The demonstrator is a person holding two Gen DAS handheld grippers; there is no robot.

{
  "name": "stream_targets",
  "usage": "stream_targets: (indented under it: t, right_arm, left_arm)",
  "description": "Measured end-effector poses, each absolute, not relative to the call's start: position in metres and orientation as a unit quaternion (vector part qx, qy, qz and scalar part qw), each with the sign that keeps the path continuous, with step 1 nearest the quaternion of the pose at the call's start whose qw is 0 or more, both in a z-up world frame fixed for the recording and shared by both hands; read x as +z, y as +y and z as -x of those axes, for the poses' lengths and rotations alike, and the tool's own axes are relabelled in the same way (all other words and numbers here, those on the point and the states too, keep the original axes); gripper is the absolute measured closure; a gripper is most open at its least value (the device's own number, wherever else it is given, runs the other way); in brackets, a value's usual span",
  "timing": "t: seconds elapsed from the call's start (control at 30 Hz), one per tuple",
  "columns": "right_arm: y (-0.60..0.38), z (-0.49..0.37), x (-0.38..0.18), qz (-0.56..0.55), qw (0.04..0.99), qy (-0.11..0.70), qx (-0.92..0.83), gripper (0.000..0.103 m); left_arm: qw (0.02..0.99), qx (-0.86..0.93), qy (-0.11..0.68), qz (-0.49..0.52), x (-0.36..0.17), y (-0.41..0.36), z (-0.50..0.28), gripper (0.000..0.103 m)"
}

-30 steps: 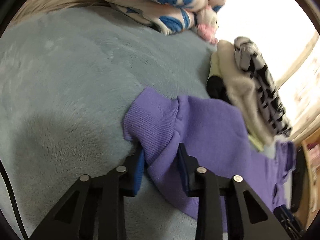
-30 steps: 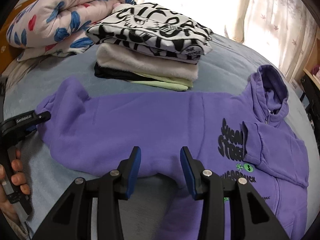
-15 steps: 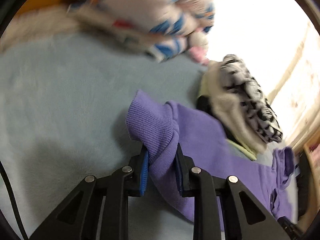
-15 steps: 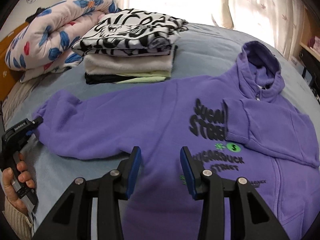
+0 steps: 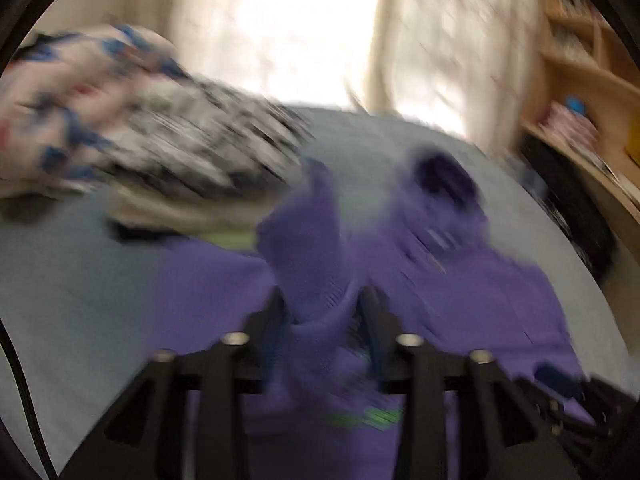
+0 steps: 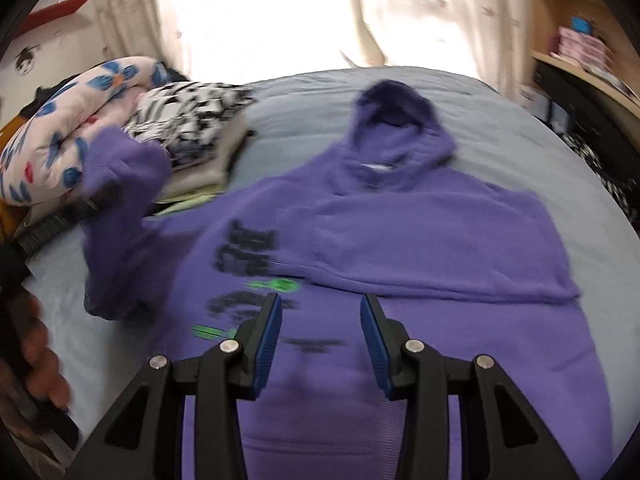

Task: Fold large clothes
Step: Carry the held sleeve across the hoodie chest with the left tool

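Note:
A purple hoodie (image 6: 420,240) lies face up on the grey-blue bed, hood toward the window, one sleeve folded across its chest. My left gripper (image 5: 320,312) is shut on the cuff of the other sleeve (image 5: 304,248) and holds it lifted above the hoodie's body; the left wrist view is blurred. In the right wrist view that raised sleeve (image 6: 120,184) hangs at the left. My right gripper (image 6: 320,332) is open and empty, hovering over the hoodie's lower front near the printed lettering (image 6: 248,252).
A stack of folded clothes (image 6: 200,136) with a black-and-white top sits left of the hoodie. A floral quilt (image 6: 60,136) lies further left. Curtains and a window are behind the bed. Wooden shelves (image 6: 580,52) stand at the right.
My left gripper closed on the sleeve cuff, lifted it off the bed and swung it over the hoodie. My right gripper moved right along the hoodie's front, still open.

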State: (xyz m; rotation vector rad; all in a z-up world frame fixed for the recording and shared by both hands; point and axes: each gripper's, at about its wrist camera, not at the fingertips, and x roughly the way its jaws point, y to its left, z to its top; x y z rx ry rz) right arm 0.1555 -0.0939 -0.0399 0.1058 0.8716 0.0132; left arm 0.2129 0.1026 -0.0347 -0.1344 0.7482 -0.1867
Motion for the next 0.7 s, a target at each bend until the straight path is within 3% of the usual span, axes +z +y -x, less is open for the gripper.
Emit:
stream_targets:
  t: [0.07,0.27,0.43,0.53,0.7]
  right_arm:
    - [-0.117,-0.153,-0.049,-0.070,0.897,0.437,-0.001,0.059]
    - [-0.147,-0.147,-0.061,-0.109,0.884,0.453,0.017,0.059]
    - [-0.138,-0.150,-0.056,-0.128,0.880,0.453,0.064,0.056]
    - [-0.121,-0.160,-0.053,-0.131,0.874,0.457,0.099,0.047]
    - [-0.088,-0.192,-0.067,-0.141,0.851,0.486,0.142,0.045]
  left_arm:
    - [0.907,-0.117,0.399,0.067,-0.057,0.078,-0.212,0.040]
    - [0.889,-0.128,0.436,0.053,-0.077,0.048,-0.191,0.040]
    - [0.903,-0.107,0.407,0.086,-0.050,0.080,-0.171,0.038]
    - [0.914,-0.065,0.388,0.097,-0.039,0.107,-0.166,0.028]
    - [0.918,0.014,0.386,0.093,-0.041,0.150,-0.152,0.028]
